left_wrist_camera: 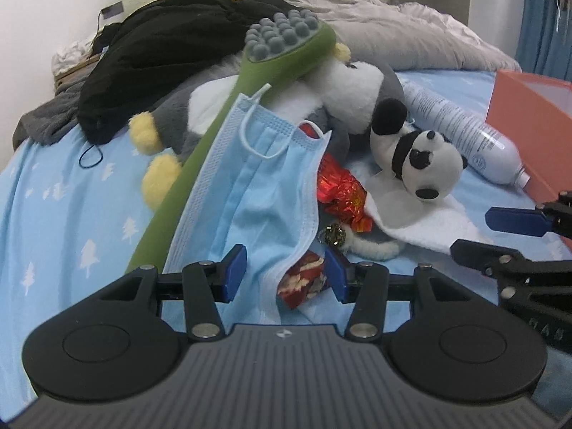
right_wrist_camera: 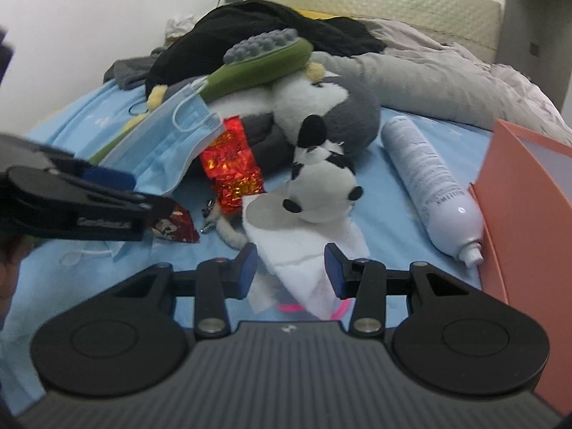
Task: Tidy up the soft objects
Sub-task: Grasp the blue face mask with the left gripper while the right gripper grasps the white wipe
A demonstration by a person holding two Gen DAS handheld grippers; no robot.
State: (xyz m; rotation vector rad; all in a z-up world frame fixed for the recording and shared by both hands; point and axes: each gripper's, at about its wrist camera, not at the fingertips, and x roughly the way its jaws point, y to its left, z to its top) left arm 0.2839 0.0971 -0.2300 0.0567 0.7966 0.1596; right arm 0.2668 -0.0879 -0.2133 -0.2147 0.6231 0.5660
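A pile lies on the blue bedsheet. A blue face mask [left_wrist_camera: 264, 178] [right_wrist_camera: 171, 143] drapes over a green massage brush [left_wrist_camera: 228, 107] [right_wrist_camera: 264, 57] and a grey plush penguin [left_wrist_camera: 343, 85] [right_wrist_camera: 332, 107]. A small panda plush [left_wrist_camera: 422, 157] [right_wrist_camera: 321, 186] lies on a white cloth [left_wrist_camera: 422, 221] [right_wrist_camera: 307, 254]. My left gripper [left_wrist_camera: 286, 271] [right_wrist_camera: 107, 186] is open, its jaws either side of the mask's lower edge. My right gripper [right_wrist_camera: 291, 268] [left_wrist_camera: 500, 236] is open, its jaws around the white cloth's near end.
Red foil snack packets [left_wrist_camera: 339, 193] [right_wrist_camera: 232, 164] lie by the mask. A white spray bottle [left_wrist_camera: 472, 136] [right_wrist_camera: 429, 186] lies beside an orange box [left_wrist_camera: 529, 114] [right_wrist_camera: 525, 200] at the right. Black clothes [left_wrist_camera: 171, 53] [right_wrist_camera: 271, 28] and a grey duvet [right_wrist_camera: 447, 85] fill the back.
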